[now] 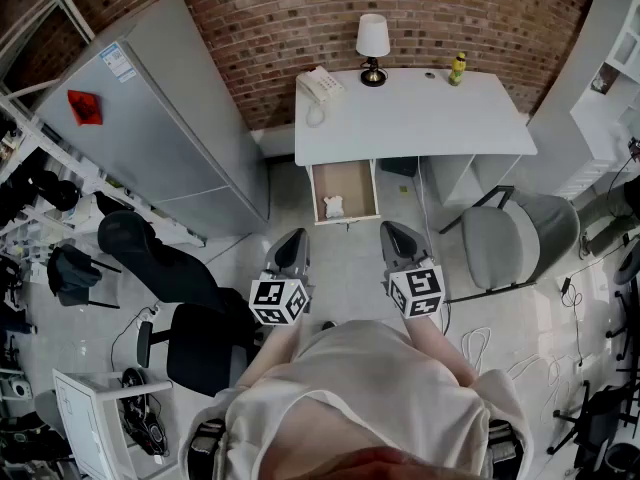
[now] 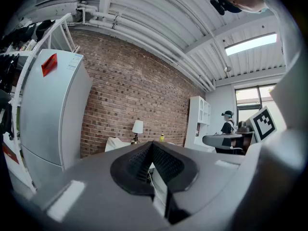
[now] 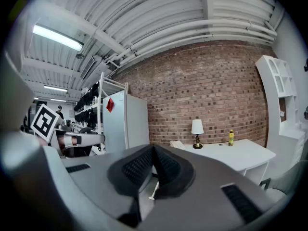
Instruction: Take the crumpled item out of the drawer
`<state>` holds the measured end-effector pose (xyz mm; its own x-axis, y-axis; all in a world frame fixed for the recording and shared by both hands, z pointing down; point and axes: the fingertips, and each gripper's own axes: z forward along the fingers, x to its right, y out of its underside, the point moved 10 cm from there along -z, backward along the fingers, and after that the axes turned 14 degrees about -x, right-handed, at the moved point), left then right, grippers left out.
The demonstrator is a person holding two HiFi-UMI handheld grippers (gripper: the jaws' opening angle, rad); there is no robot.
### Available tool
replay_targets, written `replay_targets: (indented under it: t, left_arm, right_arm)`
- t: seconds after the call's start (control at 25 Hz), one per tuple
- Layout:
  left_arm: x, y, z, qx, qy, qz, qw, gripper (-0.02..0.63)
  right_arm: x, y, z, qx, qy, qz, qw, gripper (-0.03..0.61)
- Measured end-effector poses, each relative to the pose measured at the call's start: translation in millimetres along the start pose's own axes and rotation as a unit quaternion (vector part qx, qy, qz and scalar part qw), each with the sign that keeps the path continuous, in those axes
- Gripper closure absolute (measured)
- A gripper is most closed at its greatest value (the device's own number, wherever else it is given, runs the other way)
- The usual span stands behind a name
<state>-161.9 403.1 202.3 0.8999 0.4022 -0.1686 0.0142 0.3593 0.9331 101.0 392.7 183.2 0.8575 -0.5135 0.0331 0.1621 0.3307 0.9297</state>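
While held forward side by side, left hand-held gripper [image 1: 293,240] and right hand-held gripper [image 1: 398,233] are closed, empty

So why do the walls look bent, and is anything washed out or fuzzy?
Head view: the wide lens bows the brick wall and fridge; the white desk looks nearly washed out. Left gripper view: dark rounded corners, a glaring ceiling light, the left tool soft up close. Right gripper view: same curving, the right tool soft, the lamp sharp.
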Motion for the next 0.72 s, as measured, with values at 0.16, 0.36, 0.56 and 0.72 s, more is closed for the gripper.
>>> replay_targets:
  t: [0.16, 0.36, 0.56, 0.72]
  left_arm:
    - [2, -1, 4, -0.002, 0.002, 0.000, 1.0000, 0.604]
    - [11, 2, 8, -0.005, 0.000, -0.002, 1.0000, 0.604]
    - [18, 3, 8, -0.005, -0.008, -0.002, 1.0000, 0.604]
    - [32, 5, 13, -0.010, -0.011, -0.001, 0.9999, 0.604]
  right_arm:
    - [1, -1, 2, 0.001, -0.002, 0.002, 1.000, 0.572]
    - [9, 2, 0, -0.001, -0.006, -0.001, 1.000, 0.572]
    - [17, 5, -2, -0.004, -0.010, 0.004, 1.000, 0.572]
    - [28, 9, -7, -0.006, -0.009, 0.009, 1.000, 0.572]
